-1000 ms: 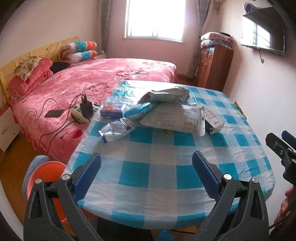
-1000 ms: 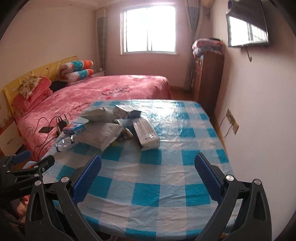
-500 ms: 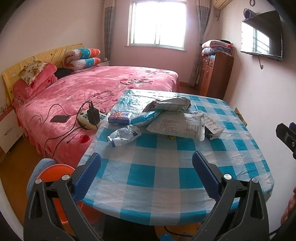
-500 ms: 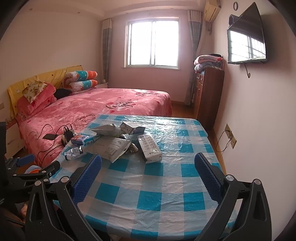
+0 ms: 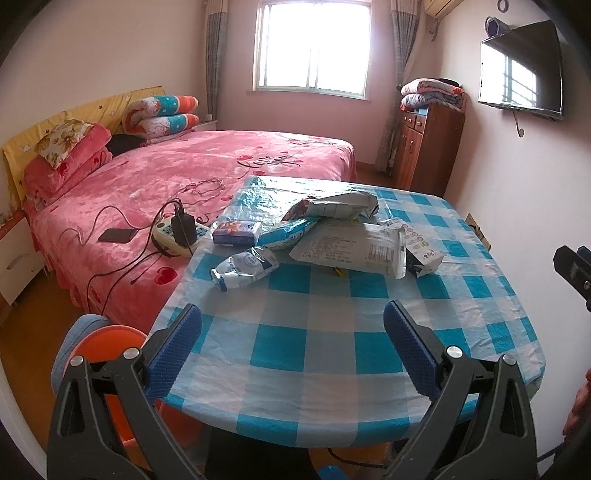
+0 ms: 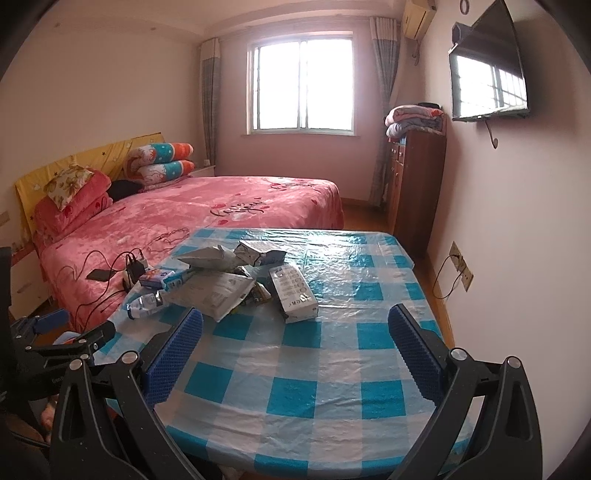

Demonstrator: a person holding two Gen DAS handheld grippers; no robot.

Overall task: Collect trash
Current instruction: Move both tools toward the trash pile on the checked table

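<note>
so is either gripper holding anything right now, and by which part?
Nothing held. Left gripper and right gripper are both open and empty above the table; the trash pile lies untouched.

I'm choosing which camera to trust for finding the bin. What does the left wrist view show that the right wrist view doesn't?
Only the left wrist view shows the round orange plastic bin on the floor beside the table, plainly. Only the right wrist view shows the white wall air conditioner in full and the wall socket. Both show the blue-checked tablecloth, the pile of crumpled wrappers, the pink bed, and wide-open, empty grippers.
</note>
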